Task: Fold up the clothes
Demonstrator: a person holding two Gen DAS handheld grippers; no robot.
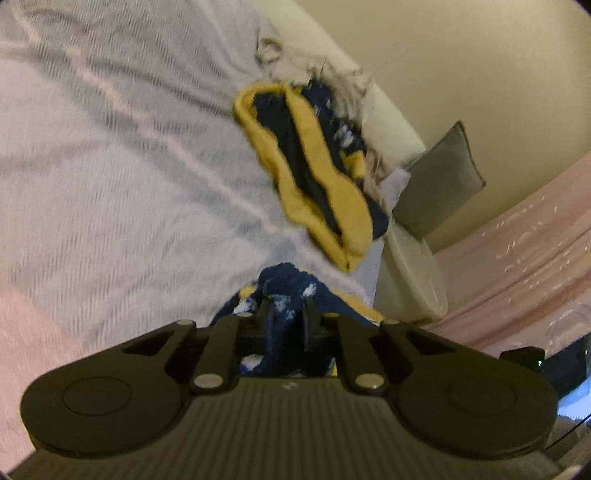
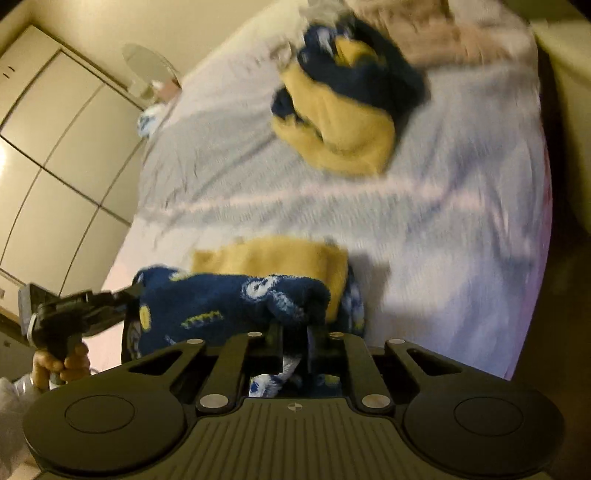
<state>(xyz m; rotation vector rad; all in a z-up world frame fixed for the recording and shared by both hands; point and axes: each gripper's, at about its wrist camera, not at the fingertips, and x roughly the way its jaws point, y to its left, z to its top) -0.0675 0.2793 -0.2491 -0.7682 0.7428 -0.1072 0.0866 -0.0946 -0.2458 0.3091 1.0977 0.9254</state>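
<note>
Left gripper: jaws pressed nearly together, pinching blue fleece; fabric bunches up between the fingers and back into the gripper body.
Right gripper: jaws drawn close, pinching the same blue fleece; white-and-blue print shows between the fingers.
Held garment: navy fleece piece with white and yellow print and yellow lining, stretched between the two grippers; in the right wrist view it runs from 6 o'clock out toward 9 o'clock, where the other gripper grips its far end.
Yellow lining: flat yellow panel showing just above the navy roll, lying against the bed.
Second garment: navy and yellow fleece piece, crumpled on the bed; at about 1 o'clock from the left gripper, well apart from it; in the right wrist view it sits at 12 o'clock near the far end of the bed.
Bed sheet: pale grey-white with faint stripes, blurred; both garments lie on it.
Beige cloth: bunched at the far edge of the bed, just beyond the second garment.
Person's hand: wrapped round the handle of the left gripper, at 8 o'clock in the right wrist view.
Grey cushion: upright against the wall, at 2 o'clock in the left wrist view.
Wardrobe doors: pale panels, at 10 o'clock in the right wrist view.
</note>
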